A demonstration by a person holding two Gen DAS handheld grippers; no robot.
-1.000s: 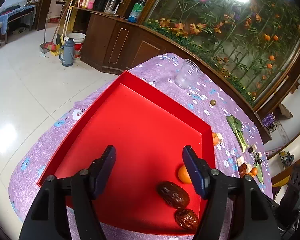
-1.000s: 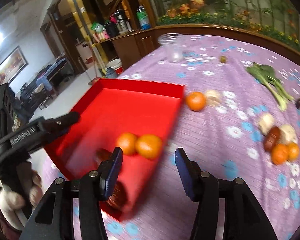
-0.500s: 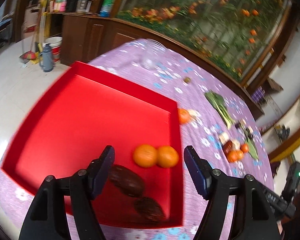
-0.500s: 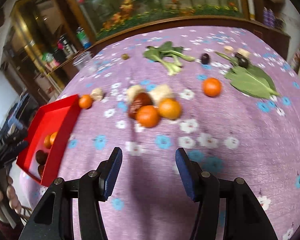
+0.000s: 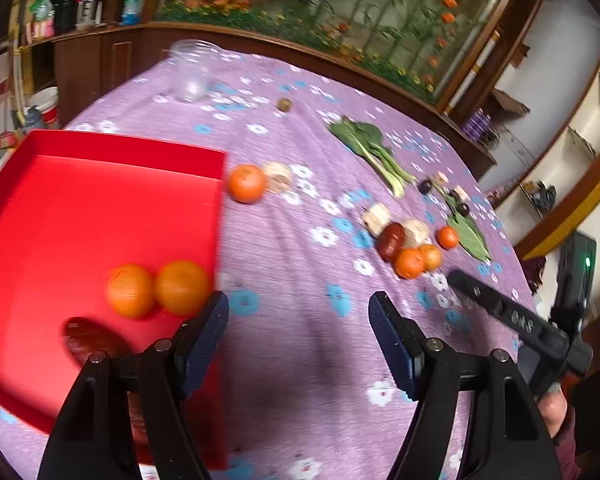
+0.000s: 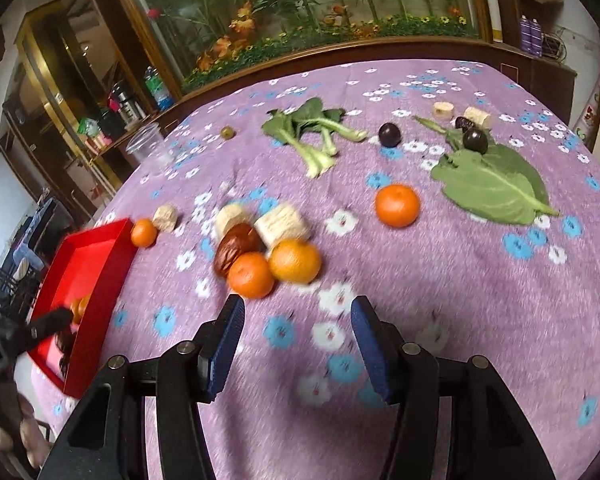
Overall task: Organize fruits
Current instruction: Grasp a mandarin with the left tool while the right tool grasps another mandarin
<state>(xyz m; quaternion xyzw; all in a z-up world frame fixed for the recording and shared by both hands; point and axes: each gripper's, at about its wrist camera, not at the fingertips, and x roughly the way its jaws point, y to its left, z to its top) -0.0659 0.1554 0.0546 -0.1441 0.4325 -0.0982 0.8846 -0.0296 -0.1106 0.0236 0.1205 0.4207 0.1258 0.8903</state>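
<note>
The red tray (image 5: 80, 200) holds two oranges (image 5: 130, 290) (image 5: 182, 288) and a dark date (image 5: 92, 336). My left gripper (image 5: 298, 312) stands open and empty over the purple cloth, its left finger at the tray's right rim. My right gripper (image 6: 298, 312) is open and empty, just short of a cluster of two oranges (image 6: 251, 275) (image 6: 295, 261) and a brown date (image 6: 236, 246). Another orange (image 6: 397, 205) lies alone farther back, and one more orange (image 6: 143, 233) sits beside the tray (image 6: 96, 256). Two dark plums (image 6: 389, 135) (image 6: 475, 141) lie at the far side.
Beige chunks (image 6: 282, 222) (image 6: 165, 218) lie among the fruit. Leafy greens (image 6: 312, 132) and a broad leaf (image 6: 492, 184) rest on the flowered tablecloth (image 6: 440, 300). A clear plastic cup (image 6: 148, 146) stands at the far left edge. Wooden cabinets ring the table.
Both grippers swung right, away from the tray. The left went from above the tray's floor to its right rim; the right went from the tray to the orange cluster.
</note>
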